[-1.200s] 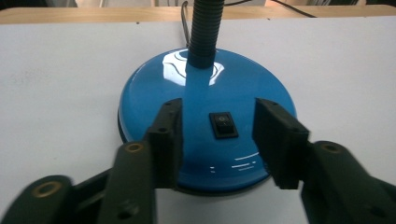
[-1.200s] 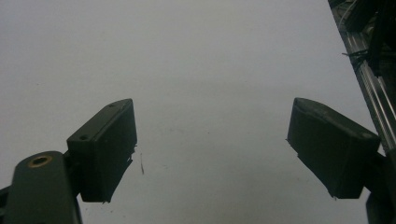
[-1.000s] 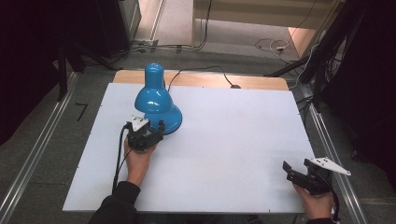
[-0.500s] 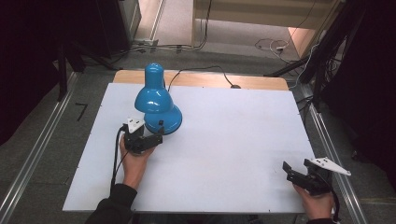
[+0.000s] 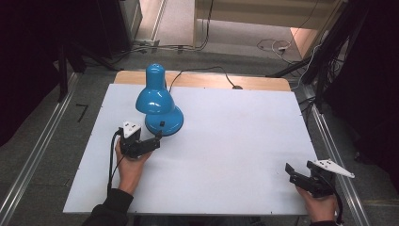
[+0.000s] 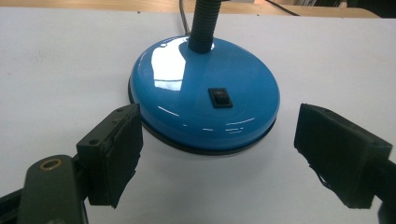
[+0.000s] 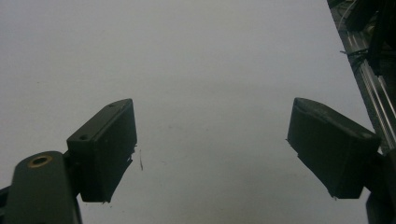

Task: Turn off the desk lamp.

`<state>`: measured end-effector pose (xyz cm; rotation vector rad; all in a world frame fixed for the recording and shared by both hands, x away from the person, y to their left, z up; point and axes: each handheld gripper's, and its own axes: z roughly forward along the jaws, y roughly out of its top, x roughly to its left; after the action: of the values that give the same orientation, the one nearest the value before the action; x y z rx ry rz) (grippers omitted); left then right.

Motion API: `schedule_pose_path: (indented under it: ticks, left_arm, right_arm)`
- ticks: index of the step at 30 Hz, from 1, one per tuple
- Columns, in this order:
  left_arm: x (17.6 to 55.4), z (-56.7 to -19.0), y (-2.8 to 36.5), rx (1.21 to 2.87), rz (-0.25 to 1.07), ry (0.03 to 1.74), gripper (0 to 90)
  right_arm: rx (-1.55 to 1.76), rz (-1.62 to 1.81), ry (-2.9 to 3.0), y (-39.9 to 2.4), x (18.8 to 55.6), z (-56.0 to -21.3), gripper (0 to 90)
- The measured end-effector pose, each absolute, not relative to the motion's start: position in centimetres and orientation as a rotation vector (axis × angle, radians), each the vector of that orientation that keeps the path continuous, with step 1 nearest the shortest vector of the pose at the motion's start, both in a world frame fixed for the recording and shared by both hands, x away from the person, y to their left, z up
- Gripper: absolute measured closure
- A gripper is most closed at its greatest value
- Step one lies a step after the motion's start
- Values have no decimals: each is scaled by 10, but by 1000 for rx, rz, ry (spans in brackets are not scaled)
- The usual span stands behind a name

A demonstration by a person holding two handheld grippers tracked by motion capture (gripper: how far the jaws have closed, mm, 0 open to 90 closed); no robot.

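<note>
- Now the left claw (image 5: 157, 139) stands wide, its jaws having just been opening; nothing is pressed between the pads, and they look clear of the lamp's base.
- From the left gripper view, the blue desk lamp (image 6: 205, 109) sits just ahead of that claw, its round base with the black switch (image 6: 220, 98) facing the gap between the jaws.
- On the white worktop (image 5: 235, 141) the lamp stands upright toward the far left part, its shade above the base.
- Well apart from the lamp, at the worktop's near right corner, the right claw (image 5: 289, 172) is spread wide and holds nothing; whether it touches the surface is hard to tell.
</note>
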<state>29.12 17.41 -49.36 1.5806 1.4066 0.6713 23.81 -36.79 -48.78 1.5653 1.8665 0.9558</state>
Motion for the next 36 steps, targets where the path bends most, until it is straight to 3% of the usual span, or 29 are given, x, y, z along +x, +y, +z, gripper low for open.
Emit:
schedule_pose_path:
  ticks: [36]
  left_arm:
    - [268,-486,189,1587,647,1412,158]
  right_arm:
    - [1571,960,1859,-369,237,-487,143]
